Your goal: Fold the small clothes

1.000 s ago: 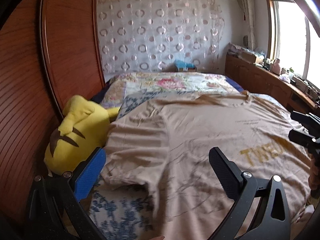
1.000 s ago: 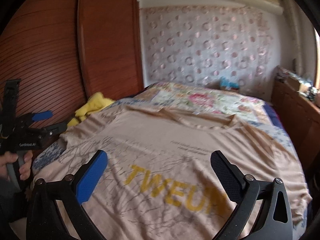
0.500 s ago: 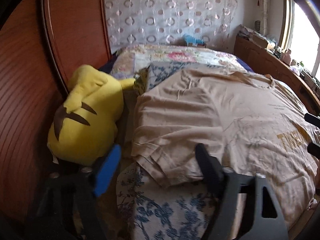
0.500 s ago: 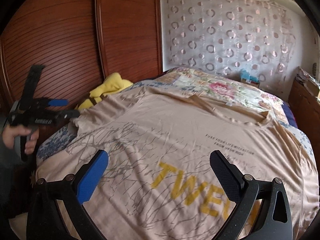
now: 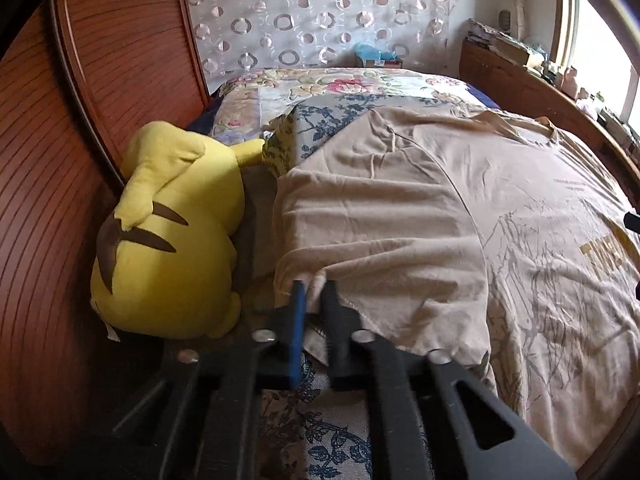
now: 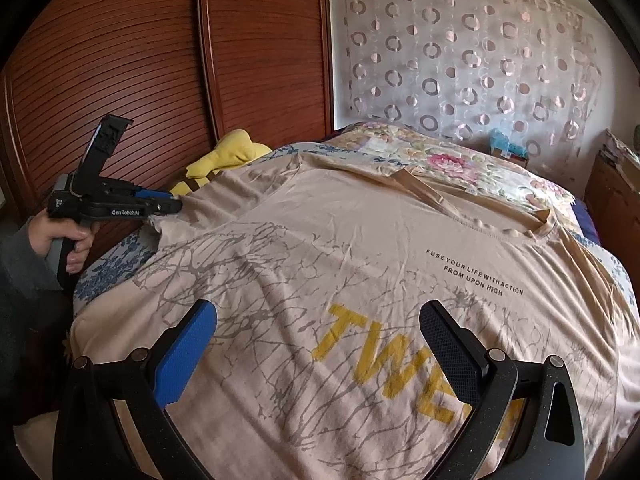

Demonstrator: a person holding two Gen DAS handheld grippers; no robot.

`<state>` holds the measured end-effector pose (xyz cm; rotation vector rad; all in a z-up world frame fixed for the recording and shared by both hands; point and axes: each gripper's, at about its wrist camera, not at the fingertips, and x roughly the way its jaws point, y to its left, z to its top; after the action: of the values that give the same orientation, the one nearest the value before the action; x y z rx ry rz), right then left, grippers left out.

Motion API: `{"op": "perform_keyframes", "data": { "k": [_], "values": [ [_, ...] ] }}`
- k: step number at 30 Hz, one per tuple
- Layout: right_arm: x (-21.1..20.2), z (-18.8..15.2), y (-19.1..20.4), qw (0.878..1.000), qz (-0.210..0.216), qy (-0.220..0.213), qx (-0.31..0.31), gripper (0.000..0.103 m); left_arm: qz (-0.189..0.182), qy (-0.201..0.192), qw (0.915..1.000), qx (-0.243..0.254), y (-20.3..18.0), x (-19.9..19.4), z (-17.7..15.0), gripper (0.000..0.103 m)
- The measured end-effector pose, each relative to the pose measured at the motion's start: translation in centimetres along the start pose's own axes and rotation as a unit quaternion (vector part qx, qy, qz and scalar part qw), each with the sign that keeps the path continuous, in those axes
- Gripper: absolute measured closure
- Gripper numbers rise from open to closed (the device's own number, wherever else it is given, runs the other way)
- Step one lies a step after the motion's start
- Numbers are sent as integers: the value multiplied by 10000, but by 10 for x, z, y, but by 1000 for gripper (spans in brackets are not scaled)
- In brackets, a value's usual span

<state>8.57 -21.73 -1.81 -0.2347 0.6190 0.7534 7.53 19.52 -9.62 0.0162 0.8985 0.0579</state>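
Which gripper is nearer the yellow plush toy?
Left. The left gripper is pinching the T-shirt sleeve edge right beside the yellow plush toy; the right gripper hovers open over the shirt's chest print.

Left edge: a yellow plush toy (image 5: 168, 240) lies just beside the beige T-shirt (image 5: 460, 216), between it and the wooden wardrobe doors (image 6: 120, 72).
Left gripper (image 5: 314, 292): pinched onto the shirt's sleeve hem, close to the plush.
Right gripper (image 6: 318, 334): fingers spread wide, flat shirt ahead.
Far right: a wooden cabinet (image 5: 532, 84) borders the bed (image 5: 344, 84).
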Motion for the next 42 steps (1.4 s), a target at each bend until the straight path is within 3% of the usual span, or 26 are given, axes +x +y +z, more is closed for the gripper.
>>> {"op": "perform_keyframes", "data": {
  "k": [8,18,21,23,24,27,31,33,37,42],
  "values": [
    [6,2,1,10000,-12,-1,40,2,-414,-642,9970,86,-29,-37,29,100],
    [-7,-2,-11,9993,-181,-198,278,2,-1539,-1075,9801,643,-112,-83,57,100],
    [-7,-6,-11,9988,-235,-228,364,2,-1546,-1203,9774,792,-122,-96,60,99],
    [-5,-7,-11,9986,-261,-219,416,2,-1522,-1258,9770,805,-122,-104,58,94],
    [-4,-8,-10,9985,-270,-211,433,2,-1504,-1287,9770,788,-120,-107,57,87],
    [0,-9,-7,9983,-295,-193,461,2,-1248,-1469,9789,685,-107,-114,52,52],
    [7,-5,0,9987,-251,-192,410,4,-1160,-1473,9816,359,-83,-113,43,29],
    [12,1,2,9992,-156,-193,311,7,-1069,-1474,9830,217,-69,-111,35,25],
    [27,15,1,9998,127,-145,84,30,-896,-1415,9859,-19,-50,-106,19,21],
    [56,42,15,9976,636,-32,-252,49,-774,-1331,9877,-274,-30,-95,-4,19]
  ]
}}
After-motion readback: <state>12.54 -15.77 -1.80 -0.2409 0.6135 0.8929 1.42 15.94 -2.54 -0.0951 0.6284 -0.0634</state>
